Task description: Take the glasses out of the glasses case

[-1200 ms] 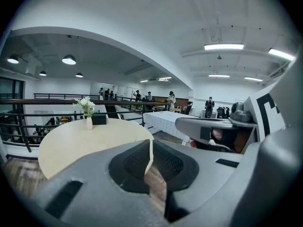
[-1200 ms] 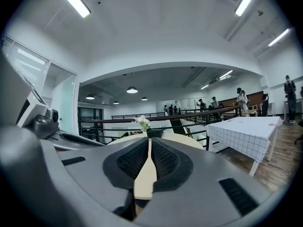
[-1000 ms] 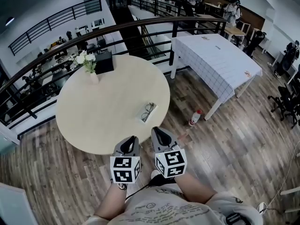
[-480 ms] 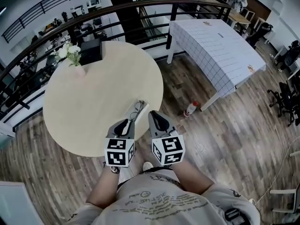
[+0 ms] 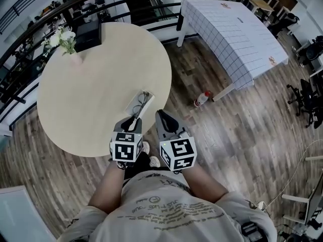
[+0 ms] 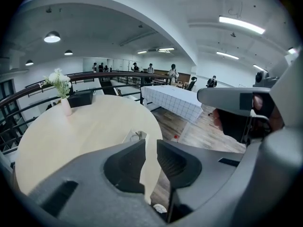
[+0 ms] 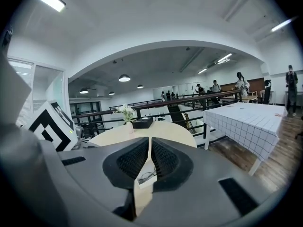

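Left gripper (image 5: 132,122) slightly parted, right gripper (image 5: 164,117) clenched on nothing, both hang near the glasses (image 5: 143,100) in the open glasses case (image 5: 135,105) at the table (image 5: 86,95) edge, where a clumsy nudge could knock it off.

The right gripper (image 7: 150,140) holds its jaws almost together with nothing between them. Through the slit, glasses (image 7: 146,176) lie on a white glasses case (image 7: 140,185) near the counter's (image 7: 168,132) near edge.

near end of the glasses case (image 5: 140,103) behind the left gripper (image 5: 135,120)
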Available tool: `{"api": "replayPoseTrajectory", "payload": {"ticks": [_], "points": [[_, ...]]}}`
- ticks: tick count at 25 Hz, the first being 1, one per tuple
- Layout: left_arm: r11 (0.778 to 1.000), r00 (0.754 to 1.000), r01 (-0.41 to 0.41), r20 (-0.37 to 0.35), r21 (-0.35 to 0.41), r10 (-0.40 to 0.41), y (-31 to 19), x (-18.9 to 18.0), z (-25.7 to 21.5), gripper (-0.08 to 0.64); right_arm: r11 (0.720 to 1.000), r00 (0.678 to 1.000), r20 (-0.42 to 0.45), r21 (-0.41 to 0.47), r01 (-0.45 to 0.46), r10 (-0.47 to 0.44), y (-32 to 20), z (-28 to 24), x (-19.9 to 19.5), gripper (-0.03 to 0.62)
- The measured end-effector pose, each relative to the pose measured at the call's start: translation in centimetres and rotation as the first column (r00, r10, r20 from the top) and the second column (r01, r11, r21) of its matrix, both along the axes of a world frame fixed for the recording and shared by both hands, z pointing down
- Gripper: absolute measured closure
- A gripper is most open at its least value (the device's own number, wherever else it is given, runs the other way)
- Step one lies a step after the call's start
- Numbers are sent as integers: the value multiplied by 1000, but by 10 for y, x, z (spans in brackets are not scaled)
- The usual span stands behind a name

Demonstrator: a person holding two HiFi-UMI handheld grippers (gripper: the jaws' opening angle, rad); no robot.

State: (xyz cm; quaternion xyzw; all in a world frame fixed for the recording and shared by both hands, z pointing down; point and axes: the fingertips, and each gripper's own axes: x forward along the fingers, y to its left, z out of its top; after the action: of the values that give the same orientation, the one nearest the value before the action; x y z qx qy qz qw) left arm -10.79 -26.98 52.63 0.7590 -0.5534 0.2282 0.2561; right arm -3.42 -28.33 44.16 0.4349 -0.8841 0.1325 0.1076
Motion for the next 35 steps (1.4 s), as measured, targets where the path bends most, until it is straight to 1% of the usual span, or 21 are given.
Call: {"api": "replayPoseTrajectory", "payload": {"ticks": [4, 8, 15, 21, 25, 30, 35], "points": [[999, 1000, -24, 5, -37, 25, -5, 14, 25, 489, 1000, 1000, -10, -18, -16, 16, 0, 15, 14, 576], [997, 998, -55, 18, -57, 56, -27, 20, 42, 489, 999, 999, -14, -39, -38, 38, -11, 21, 17, 577], [990, 996, -66, 50, -121, 72, -56, 22, 76, 489, 996, 998, -39, -73, -49, 46, -28, 33, 17, 577], [979, 994, -80, 57, -190, 92, -83, 15, 107, 489, 992, 996, -64, -106, -72, 66, -45, 47, 17, 577], [972, 992, -82, 78, -222, 102, -95, 14, 127, 489, 987, 993, -82, -132, -94, 84, -55, 59, 23, 577], [957, 988, -85, 99, -277, 117, -103, 14, 151, 489, 982, 991, -93, -149, -114, 100, -68, 66, 29, 576], [947, 988, -72, 108, -314, 111, -110, 10, 162, 489, 977, 986, -104, -155, -147, 132, -83, 69, 37, 576]]}}
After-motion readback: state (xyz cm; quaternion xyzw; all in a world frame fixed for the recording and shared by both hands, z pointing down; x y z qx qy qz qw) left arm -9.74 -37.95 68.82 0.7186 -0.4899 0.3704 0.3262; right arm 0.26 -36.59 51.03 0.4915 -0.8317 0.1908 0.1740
